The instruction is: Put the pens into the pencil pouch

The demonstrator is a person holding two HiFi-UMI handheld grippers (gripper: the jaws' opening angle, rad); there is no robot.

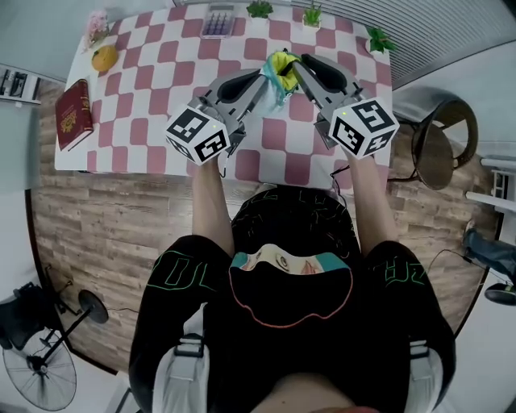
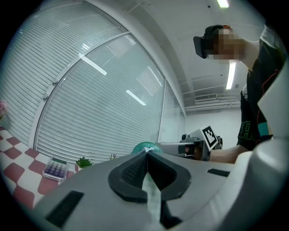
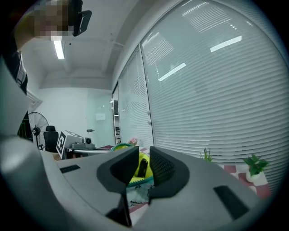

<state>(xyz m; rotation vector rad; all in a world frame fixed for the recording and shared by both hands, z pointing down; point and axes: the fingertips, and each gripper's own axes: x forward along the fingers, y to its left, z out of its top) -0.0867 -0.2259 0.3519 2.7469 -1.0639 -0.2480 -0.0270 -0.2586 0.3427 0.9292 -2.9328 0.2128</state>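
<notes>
A teal pencil pouch (image 1: 280, 71) with a yellow lining is held up over the pink-checked table (image 1: 145, 89), between both grippers. My left gripper (image 1: 266, 81) is shut on a thin pale edge of the pouch (image 2: 151, 194), with its teal rim (image 2: 145, 146) showing just past the jaws. My right gripper (image 1: 297, 66) reaches the pouch from the other side. In the right gripper view a dark pen (image 3: 142, 168) stands in the yellow mouth of the pouch (image 3: 135, 182). It sits in the gap between the right gripper's (image 3: 143, 158) parted pads, with a sliver of space on either side.
A red book (image 1: 73, 113) lies at the table's left edge, with a yellow object (image 1: 104, 58) and pink flowers (image 1: 97, 24) behind it. A calculator (image 1: 218, 20) and small potted plants (image 1: 312, 14) line the far edge. A chair (image 1: 439, 141) stands to the right.
</notes>
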